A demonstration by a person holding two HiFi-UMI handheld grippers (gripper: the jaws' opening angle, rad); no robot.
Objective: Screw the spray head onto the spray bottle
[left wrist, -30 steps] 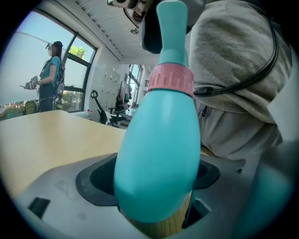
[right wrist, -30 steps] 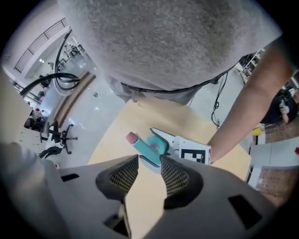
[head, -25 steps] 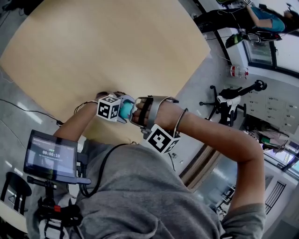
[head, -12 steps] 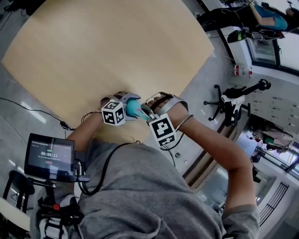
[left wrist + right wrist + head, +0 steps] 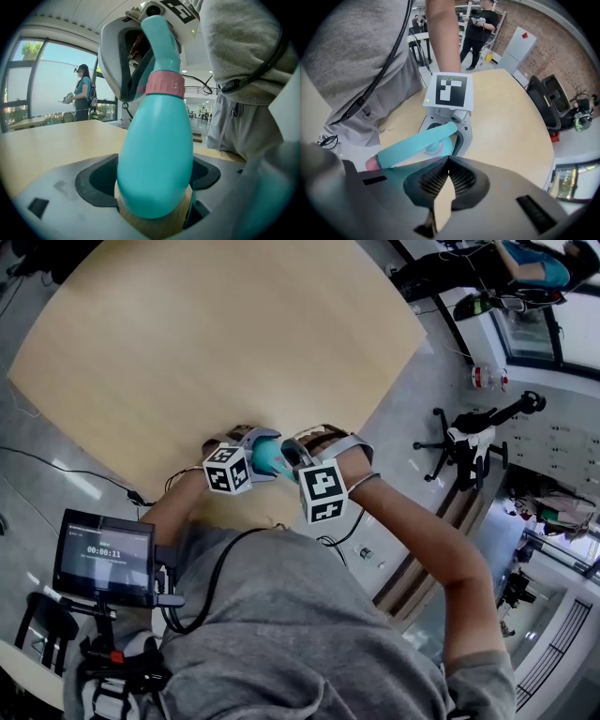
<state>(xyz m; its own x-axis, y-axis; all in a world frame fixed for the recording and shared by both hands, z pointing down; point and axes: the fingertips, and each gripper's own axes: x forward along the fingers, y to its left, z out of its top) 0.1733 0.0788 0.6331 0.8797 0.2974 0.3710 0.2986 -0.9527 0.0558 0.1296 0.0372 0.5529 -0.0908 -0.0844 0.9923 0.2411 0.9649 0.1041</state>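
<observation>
A teal spray bottle with a pink collar and a teal spray head on top stands between the wide pads of my left gripper, which grips its body. In the head view the bottle is held over the near edge of the wooden table, between my left gripper and my right gripper. In the right gripper view my right gripper has its jaws shut together with nothing seen between the pads. The spray head lies just beyond its tips.
A small screen on a stand sits at my lower left. An office chair and a water bottle stand on the floor right of the table. A person stands by the windows; another person stands beyond the table.
My right gripper has turned and come closer against the left one, and its jaws have shut. The left gripper keeps hold of the bottle.
</observation>
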